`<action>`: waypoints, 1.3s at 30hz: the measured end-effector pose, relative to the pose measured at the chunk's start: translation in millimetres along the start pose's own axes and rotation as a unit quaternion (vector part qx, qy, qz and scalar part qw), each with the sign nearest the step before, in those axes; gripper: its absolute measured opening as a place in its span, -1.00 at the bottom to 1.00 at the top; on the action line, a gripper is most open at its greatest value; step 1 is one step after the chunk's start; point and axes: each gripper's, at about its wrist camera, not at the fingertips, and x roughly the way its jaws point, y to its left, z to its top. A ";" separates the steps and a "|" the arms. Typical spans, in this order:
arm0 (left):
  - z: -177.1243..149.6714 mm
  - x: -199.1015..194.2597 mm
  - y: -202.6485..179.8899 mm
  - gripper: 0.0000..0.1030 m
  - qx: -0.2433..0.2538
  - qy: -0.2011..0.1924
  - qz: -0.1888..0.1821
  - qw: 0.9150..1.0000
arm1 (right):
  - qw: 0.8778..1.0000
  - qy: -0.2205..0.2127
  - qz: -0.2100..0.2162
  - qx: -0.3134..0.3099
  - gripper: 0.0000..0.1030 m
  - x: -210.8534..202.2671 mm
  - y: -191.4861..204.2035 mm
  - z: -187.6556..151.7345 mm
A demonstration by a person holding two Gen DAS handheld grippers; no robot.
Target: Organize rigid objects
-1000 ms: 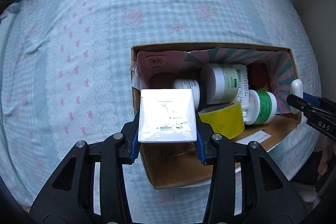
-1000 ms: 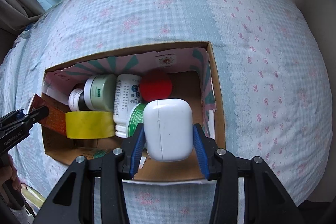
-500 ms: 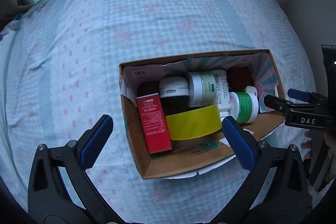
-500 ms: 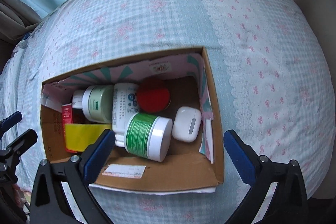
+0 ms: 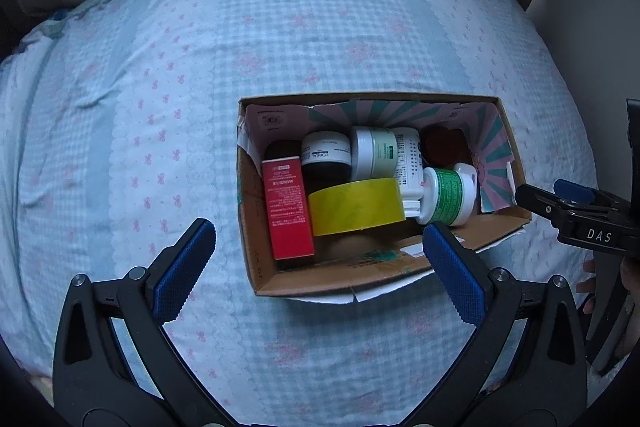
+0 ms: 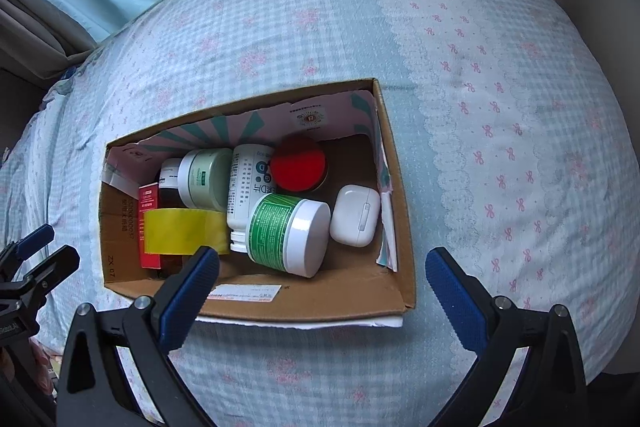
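A cardboard box [image 5: 256, 259] sits right of centre on a bed [image 5: 160, 67] with a blue checked cover. Both the left tongs [image 5: 320, 271] and right tongs [image 6: 322, 293] hang apart and empty at the frame bottoms. Inside the box, a red carton [image 5: 286, 207] lies at its left end, long axis running top to bottom of the frame. A white earbud case [image 6: 354, 215] lies at its right end. Packing looks finished; the next move likely calls for finding anything left outside.

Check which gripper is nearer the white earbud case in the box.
Right. The right gripper hangs open near the box end holding the earbud case; the left gripper is open by the opposite end.
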 end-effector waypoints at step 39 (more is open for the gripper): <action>-87.0 -306.8 -169.5 1.00 -0.018 -0.295 0.041 0.955 | 0.957 -0.279 -0.023 -0.080 1.00 -352.3 -59.4 -82.5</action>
